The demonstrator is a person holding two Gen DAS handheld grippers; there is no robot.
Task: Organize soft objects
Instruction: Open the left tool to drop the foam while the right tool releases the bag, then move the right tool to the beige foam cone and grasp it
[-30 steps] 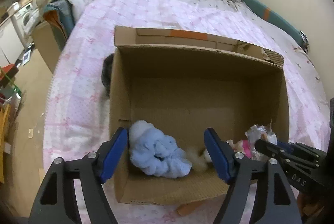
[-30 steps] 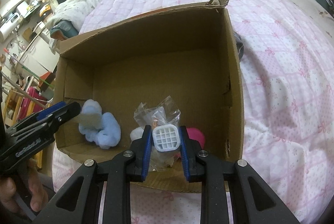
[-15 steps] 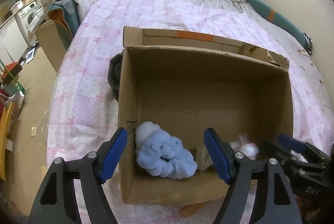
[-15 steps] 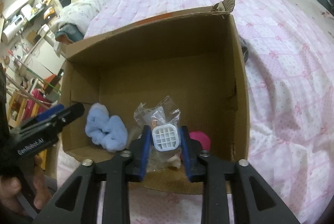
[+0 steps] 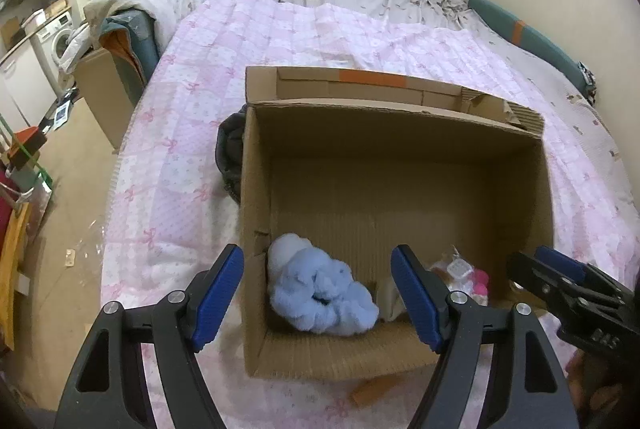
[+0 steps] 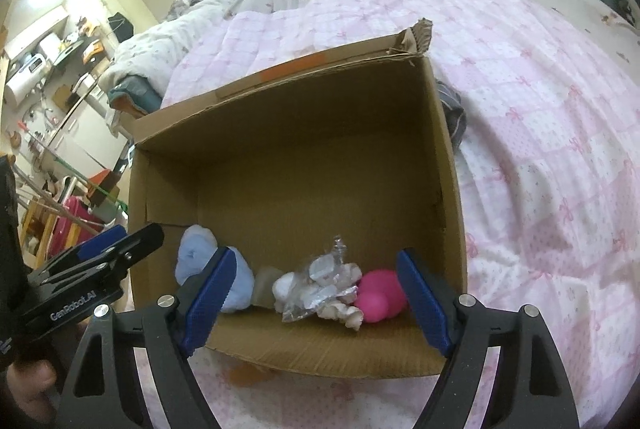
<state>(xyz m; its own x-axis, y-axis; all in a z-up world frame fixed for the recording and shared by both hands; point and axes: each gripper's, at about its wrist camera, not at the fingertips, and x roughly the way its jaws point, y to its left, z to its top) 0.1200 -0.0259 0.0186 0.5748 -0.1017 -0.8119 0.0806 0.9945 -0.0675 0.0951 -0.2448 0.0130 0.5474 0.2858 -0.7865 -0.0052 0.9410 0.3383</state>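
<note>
An open cardboard box stands on the pink quilt. Along its near wall lie a fluffy light-blue soft item, a beige piece, a crinkled clear plastic bag of white bits, and a pink soft toy. My right gripper hovers over the box's near edge. Its jaws are opening, and the bag lies loose below them, untouched. My left gripper stands open above the near left corner, holding nothing.
A dark garment is wedged against the box's outer side. The quilt stretches beyond the box to rumpled bedding. Left of the bed are the floor, another carton and clutter.
My right gripper opened wide and let go of the plastic bag, which now rests on the box floor beside the pink toy. The left gripper kept still.
</note>
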